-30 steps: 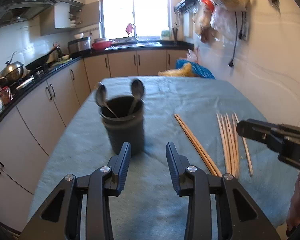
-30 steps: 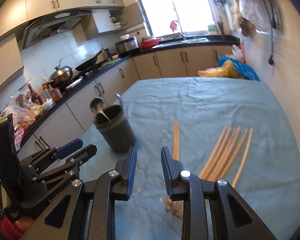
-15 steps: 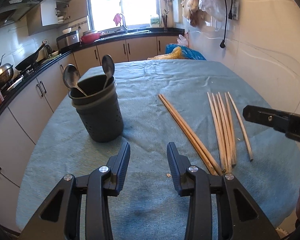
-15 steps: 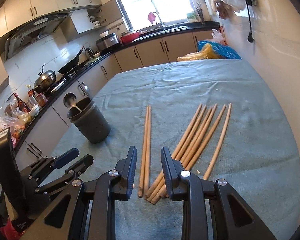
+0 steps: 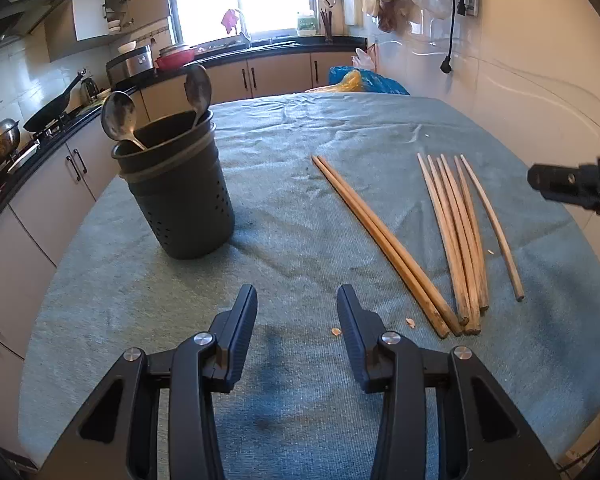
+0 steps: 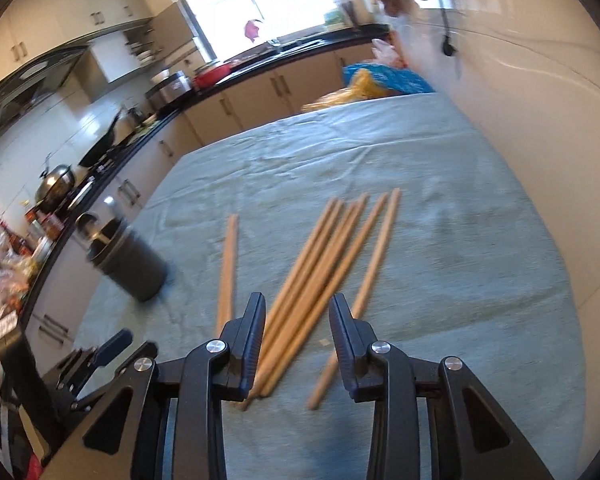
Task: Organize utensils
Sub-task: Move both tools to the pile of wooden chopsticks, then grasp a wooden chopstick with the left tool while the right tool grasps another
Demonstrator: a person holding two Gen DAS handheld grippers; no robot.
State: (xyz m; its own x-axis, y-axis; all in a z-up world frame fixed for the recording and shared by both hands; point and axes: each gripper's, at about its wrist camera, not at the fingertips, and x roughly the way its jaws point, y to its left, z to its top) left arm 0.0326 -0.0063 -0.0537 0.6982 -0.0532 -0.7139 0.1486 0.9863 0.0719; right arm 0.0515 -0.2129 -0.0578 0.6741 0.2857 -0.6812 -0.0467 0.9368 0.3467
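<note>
I judge the job barely begun: two spoons (image 5: 118, 118) stand in the holder (image 5: 180, 208) far left, while every chopstick (image 5: 380, 236) lies on the bench (image 5: 300, 420). My left gripper (image 5: 296, 312) hangs released over cloth. My right gripper (image 6: 297, 316), jaws just widening, straddles the chopstick bundle (image 6: 320, 264), gripping nothing.

We can read no text, label, brand, number or sign in either view. The bottles and packets at 9 o'clock in the right wrist view are too blurred to make out any print, and the wall, cupboards and cloth show no lettering that we can read.
</note>
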